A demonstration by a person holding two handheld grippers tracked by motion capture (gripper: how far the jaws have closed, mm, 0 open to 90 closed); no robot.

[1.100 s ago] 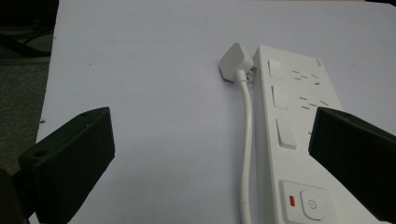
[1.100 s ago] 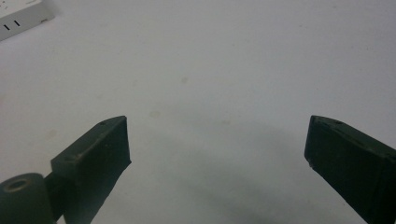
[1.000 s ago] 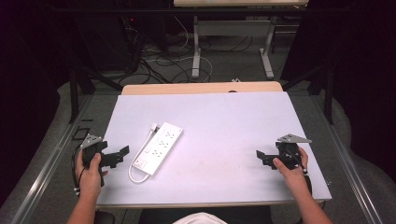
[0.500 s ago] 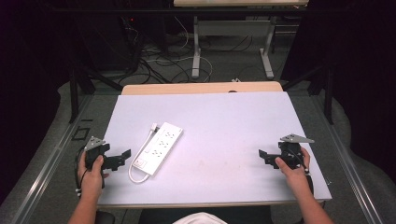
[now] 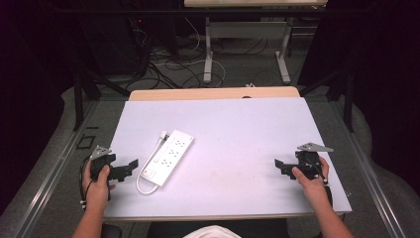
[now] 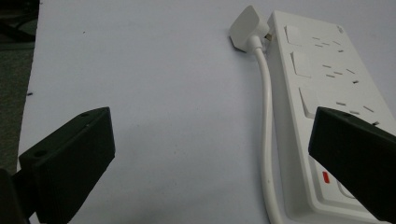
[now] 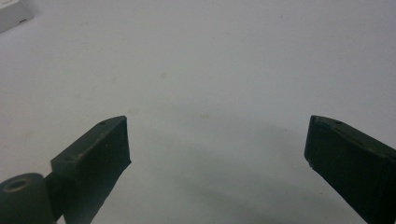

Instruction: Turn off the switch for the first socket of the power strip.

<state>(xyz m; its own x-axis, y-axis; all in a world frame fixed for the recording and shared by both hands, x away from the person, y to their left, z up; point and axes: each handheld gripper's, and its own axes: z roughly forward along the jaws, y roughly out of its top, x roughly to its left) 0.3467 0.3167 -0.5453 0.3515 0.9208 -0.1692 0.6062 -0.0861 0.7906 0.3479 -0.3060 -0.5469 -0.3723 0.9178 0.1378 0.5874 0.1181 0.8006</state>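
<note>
A white power strip lies slanted on the pale table, left of centre. Its short white cord loops from the near end, and its plug rests beside the far end. My left gripper sits at the table's left edge, just left of the strip, open and empty. In the left gripper view the strip, cord and plug lie ahead between the wide jaws. My right gripper rests near the right edge, open over bare tabletop.
A wooden strip borders the table's far edge. Behind it stand metal desk legs and floor cables. A corner of the power strip shows at the top left of the right gripper view.
The left hand and gripper have slid a little nearer the table's near edge. The right hand has drifted slightly down and right. The power strip has not moved.
</note>
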